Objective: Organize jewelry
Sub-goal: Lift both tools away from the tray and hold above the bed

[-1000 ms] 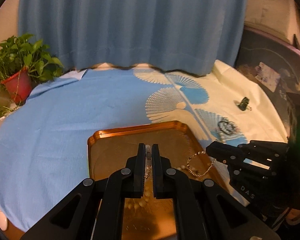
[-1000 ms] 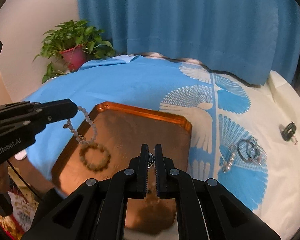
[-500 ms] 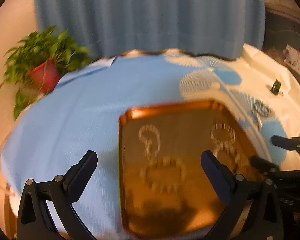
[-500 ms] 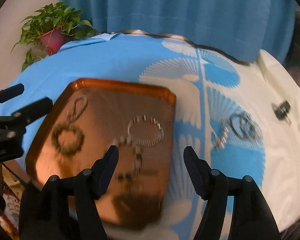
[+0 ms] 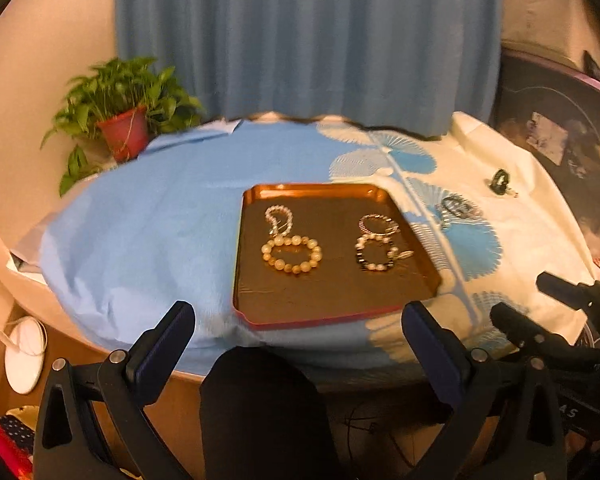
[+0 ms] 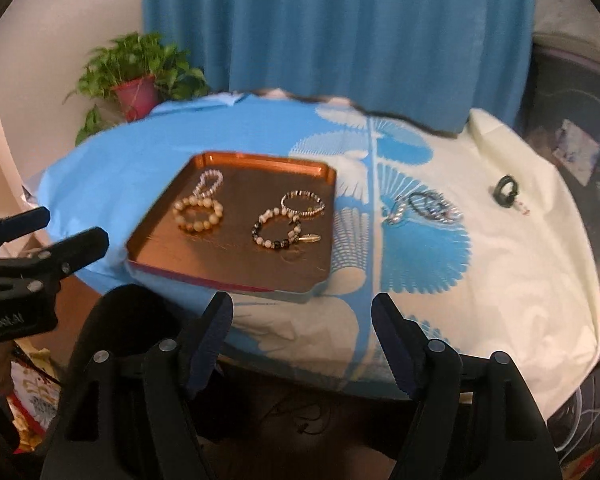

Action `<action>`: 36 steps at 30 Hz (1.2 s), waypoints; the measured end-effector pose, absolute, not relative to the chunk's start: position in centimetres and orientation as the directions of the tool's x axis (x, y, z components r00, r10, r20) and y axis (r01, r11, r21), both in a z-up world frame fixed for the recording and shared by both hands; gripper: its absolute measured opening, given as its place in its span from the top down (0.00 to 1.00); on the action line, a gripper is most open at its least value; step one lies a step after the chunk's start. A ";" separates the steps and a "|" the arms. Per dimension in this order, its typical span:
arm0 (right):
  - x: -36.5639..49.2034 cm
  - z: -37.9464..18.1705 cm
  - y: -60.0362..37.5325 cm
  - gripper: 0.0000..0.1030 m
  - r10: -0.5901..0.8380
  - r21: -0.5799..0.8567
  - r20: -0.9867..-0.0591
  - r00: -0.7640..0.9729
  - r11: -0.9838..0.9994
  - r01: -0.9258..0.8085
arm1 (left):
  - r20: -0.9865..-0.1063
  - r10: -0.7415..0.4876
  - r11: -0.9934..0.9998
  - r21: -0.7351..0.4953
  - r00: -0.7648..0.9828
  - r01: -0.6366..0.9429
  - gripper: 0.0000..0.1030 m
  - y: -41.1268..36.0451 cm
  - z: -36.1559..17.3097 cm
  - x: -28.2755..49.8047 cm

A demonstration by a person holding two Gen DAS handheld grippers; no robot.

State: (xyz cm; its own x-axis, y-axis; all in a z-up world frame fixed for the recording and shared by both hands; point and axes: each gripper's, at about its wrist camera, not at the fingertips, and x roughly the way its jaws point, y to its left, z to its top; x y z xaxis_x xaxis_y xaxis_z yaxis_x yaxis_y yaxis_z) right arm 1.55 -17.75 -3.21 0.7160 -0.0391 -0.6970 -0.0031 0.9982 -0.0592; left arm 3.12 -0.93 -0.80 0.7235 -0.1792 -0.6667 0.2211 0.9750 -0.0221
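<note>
We are holding the left gripper [image 5: 298, 326] and right gripper [image 6: 302, 314] wide open and empty, drawn back off the table since a second ago, when both were pinched shut over the copper tray [image 6: 156, 224]. Four bracelets [image 6: 198, 212] are lying inside it. Only the right view is showing the left tool's mirrored "GenRobot.AI" lettering [image 6: 0, 322]. Farther right, loose rings [image 6: 432, 204] are resting on the tablecloth [image 5: 140, 232].

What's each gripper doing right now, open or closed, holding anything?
Left gripper: open, holding nothing, back from the copper tray.
Right gripper: open, holding nothing, near the tray's front edge.
</note>
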 end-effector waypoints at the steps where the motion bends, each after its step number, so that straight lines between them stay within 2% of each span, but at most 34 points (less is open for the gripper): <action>1: 0.4 -2.5 -17.8 0.29 -0.044 -0.059 -0.678 0.734 0.998 0.006 | -0.660 -0.180 0.975 -0.023 0.730 0.220 0.01 -1.1 -0.4 2.5; 4: -2.3 -0.9 -17.6 0.25 -0.076 -0.085 -0.636 0.768 0.996 0.029 | -0.638 -0.199 0.974 -0.048 0.744 0.219 0.01 -1.2 0.5 0.3; 10: -5.9 0.4 -17.4 0.24 -0.080 -0.077 -0.591 0.802 0.996 0.042 | -0.619 -0.191 0.974 -0.022 0.762 0.226 0.01 -1.4 1.2 -2.5; 36: -8.0 -0.1 -17.8 0.22 -0.047 -0.049 -0.609 0.792 0.999 0.022 | -0.615 -0.189 0.972 -0.004 0.766 0.236 0.01 -2.2 1.7 -4.0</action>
